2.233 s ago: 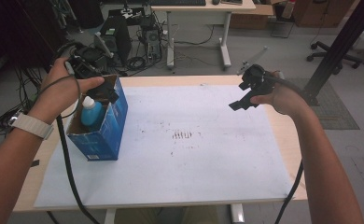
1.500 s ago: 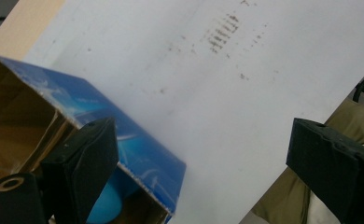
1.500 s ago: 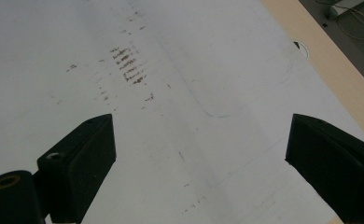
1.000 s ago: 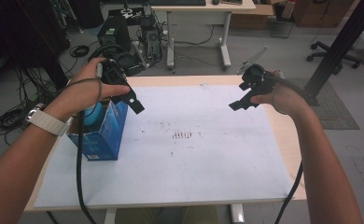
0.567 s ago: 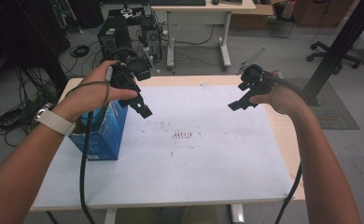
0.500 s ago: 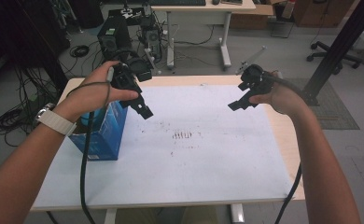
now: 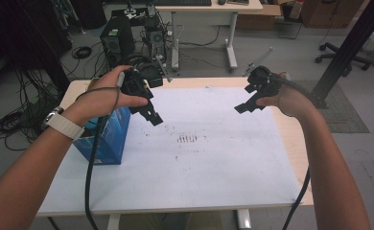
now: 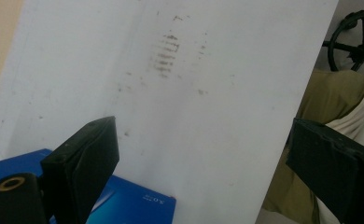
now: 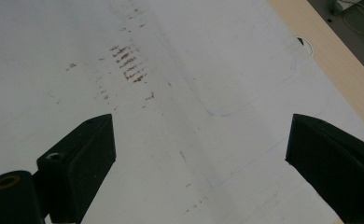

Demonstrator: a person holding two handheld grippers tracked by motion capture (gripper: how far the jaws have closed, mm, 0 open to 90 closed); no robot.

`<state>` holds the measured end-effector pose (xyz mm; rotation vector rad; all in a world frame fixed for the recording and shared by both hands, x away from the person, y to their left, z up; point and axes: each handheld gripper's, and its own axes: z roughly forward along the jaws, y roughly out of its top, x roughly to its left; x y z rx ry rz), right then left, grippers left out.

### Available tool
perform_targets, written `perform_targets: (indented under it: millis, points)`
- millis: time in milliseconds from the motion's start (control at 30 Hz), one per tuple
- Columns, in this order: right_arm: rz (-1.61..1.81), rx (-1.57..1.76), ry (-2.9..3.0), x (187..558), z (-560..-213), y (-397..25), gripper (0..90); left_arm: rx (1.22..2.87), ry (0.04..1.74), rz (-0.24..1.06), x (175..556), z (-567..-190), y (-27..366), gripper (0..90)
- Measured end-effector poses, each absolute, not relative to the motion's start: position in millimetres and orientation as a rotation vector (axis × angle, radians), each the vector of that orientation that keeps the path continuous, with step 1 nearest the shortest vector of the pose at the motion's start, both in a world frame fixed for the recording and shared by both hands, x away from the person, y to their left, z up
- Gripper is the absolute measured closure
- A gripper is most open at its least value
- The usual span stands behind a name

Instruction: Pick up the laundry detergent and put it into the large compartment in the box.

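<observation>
High view, left gripper (image 7: 149, 112): was held above the white sheet (image 7: 199, 163), just right of the blue box (image 7: 109, 136); its jaws pointed down and to the right, and the gap between them could not be judged from here.
High view, right gripper (image 7: 246, 104): hung over the sheet's far right part, well apart from the left one, jaws pointing down and left.
High view, blue box: stood upright at the left edge of the surface (image 7: 290, 134), partly hidden by the left forearm; a pale blue thing inside showed just below the wrist, too hidden to name.
High view, smudge marks (image 7: 187, 139): lay near the middle of the sheet, between the two grippers.
High view, surroundings: a computer tower (image 7: 114, 38) and a second desk (image 7: 209, 7) stood on the floor beyond the surface; neither gripper view showed these.
Left gripper view, jaws: stood wide apart with nothing between them, which the high view left unclear.
Left gripper view, blue box (image 8: 138, 205): its top edge sat at the bottom of the picture, beside the left jaw, with small print on it.
Left gripper view, smudge marks (image 8: 166, 53): lay ahead on the sheet; olive cloth (image 8: 329, 102) showed past the sheet's edge.
Right gripper view, jaws: also wide and empty.
Right gripper view, smudge marks (image 9: 129, 60): showed as brown dashes, with a faint pencil curve (image 9: 245, 105) that the high view did not resolve.
</observation>
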<state>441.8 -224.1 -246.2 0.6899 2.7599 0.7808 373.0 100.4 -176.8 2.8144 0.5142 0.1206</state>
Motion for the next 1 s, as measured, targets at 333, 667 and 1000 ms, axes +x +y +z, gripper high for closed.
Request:
perform_targets:
  millis: [333, 667, 1000]
  points:
    - [0.785, 0.69, 2.757, 441, -246, -225, 8.4, 2.805, 0.469, 0.161, 374, -184, 93, 10.2]
    - [0.779, 0.684, 2.767, 444, -248, -222, 8.4, 2.791, 0.473, 0.176, 376, -187, 93, 10.4]
    - [0.777, 0.681, 2.769, 444, -249, -222, 8.3, 2.789, 0.479, 0.176, 377, -189, 93, 10.5]
